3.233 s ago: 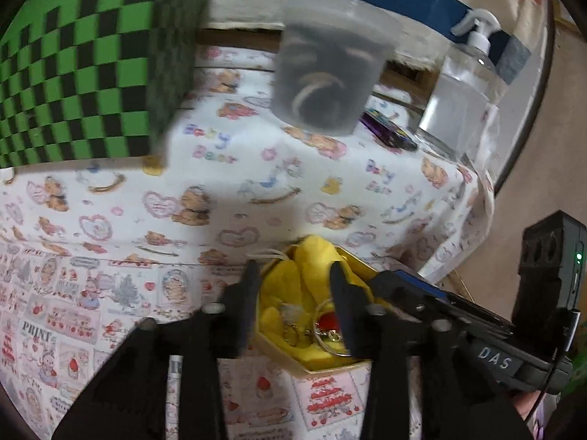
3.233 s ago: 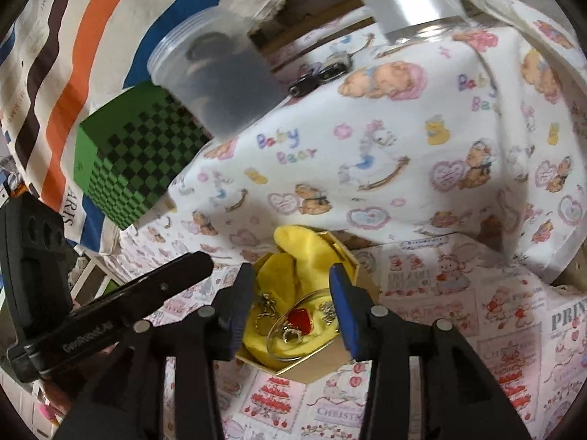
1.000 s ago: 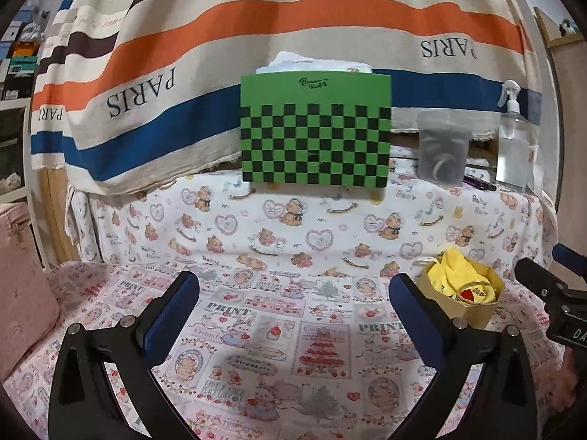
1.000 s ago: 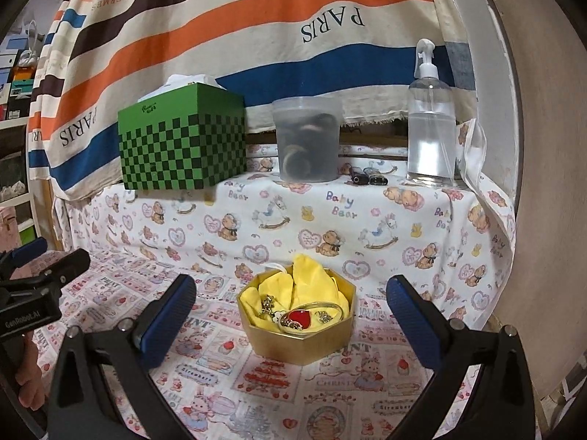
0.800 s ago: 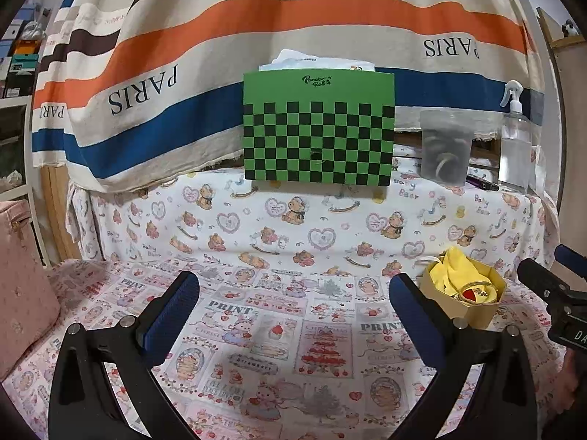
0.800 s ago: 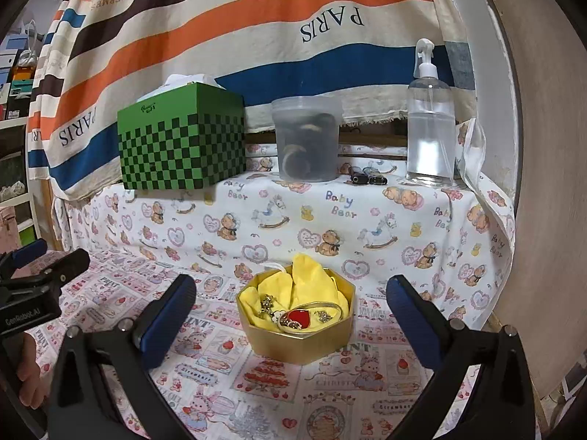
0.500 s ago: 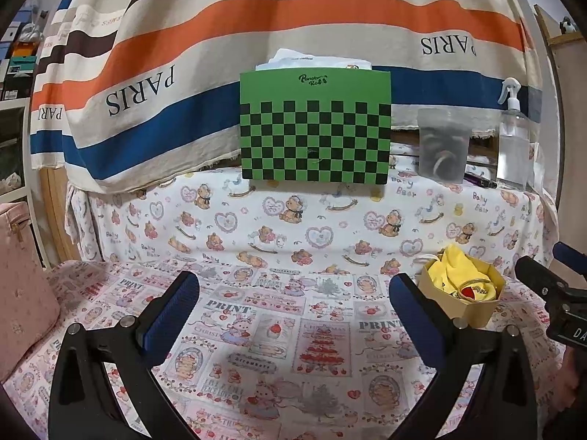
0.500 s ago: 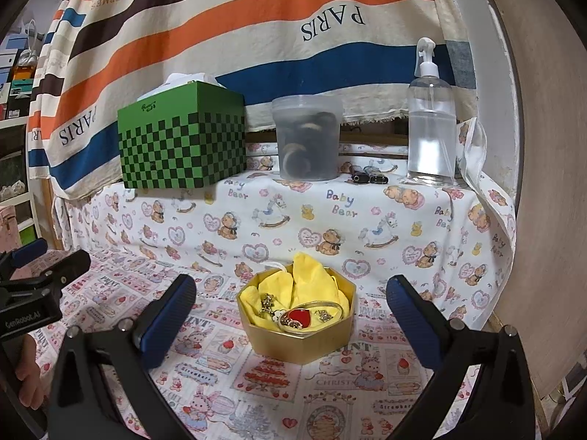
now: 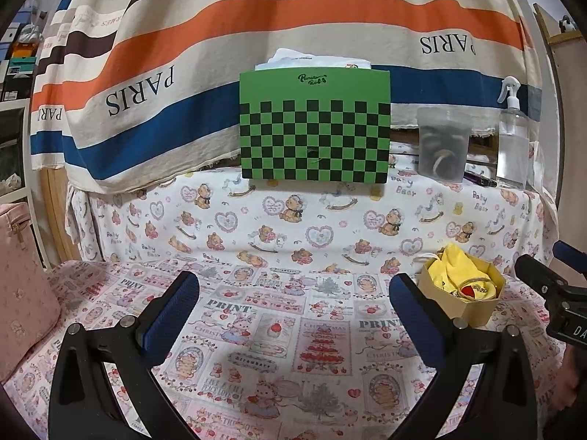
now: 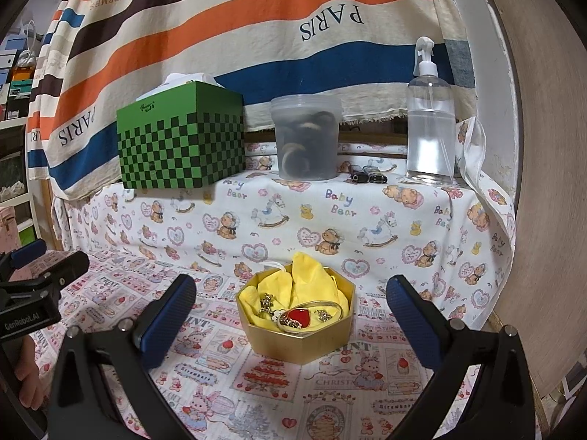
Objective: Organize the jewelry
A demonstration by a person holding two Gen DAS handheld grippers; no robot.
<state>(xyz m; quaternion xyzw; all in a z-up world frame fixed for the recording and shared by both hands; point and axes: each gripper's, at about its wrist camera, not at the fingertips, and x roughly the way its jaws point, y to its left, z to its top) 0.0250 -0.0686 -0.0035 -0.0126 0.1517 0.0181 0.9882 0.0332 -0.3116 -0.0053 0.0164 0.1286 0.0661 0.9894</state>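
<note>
Gold octagonal box (image 10: pixel 298 337), lined with yellow cloth (image 10: pixel 312 282), sits on the patterned tablecloth (image 10: pixel 256 385) and serves as landmark. Inside it lie a red heart pendant (image 10: pixel 299 316), a bangle (image 10: pixel 323 306) and small charms. Right gripper (image 10: pixel 290 315) hangs before the box, jaws spread wide, empty. Left gripper (image 9: pixel 293 310) stands well left of the box (image 9: pixel 463 299), likewise spread and empty. Behind the box, on a raised ledge: green checkered tissue box (image 10: pixel 181 139), translucent tub (image 10: pixel 306 137), spray bottle (image 10: pixel 430 121).

Both wrist views look level across the bed; the gold box (image 10: pixel 297 333) is nearer in the right view.
</note>
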